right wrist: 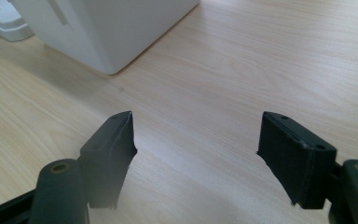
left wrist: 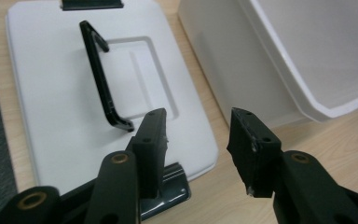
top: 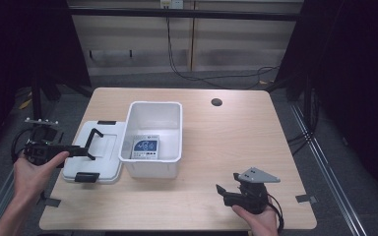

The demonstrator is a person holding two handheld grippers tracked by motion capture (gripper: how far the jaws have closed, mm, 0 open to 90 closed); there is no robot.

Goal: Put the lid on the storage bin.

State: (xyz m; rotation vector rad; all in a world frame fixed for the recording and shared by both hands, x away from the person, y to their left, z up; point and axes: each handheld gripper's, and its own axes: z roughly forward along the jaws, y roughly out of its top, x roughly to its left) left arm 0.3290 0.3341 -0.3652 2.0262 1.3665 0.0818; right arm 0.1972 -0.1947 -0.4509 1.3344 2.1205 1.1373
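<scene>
A white open bin (top: 155, 132) stands mid-table with a blue-printed card (top: 145, 146) flat on its floor. Its white lid (top: 96, 157) lies on the table just left of it, top up, with a raised black handle (top: 94, 142) and black end latches. My left gripper (top: 81, 150) hovers over the lid's left side, open and holding nothing. In the left gripper view its tips (left wrist: 198, 121) stand apart above the lid (left wrist: 51, 93), next to the handle (left wrist: 100, 74) and the bin's wall (left wrist: 233, 70). My right gripper (top: 226, 183) is open above bare wood, near the front right edge (right wrist: 196, 128).
A round cable hole (top: 217, 102) sits in the tabletop at the back. Tape marks (top: 305, 198) lie at the front corners. The bin's near corner (right wrist: 102, 32) lies ahead of the right gripper. Cables run along the floor behind the table.
</scene>
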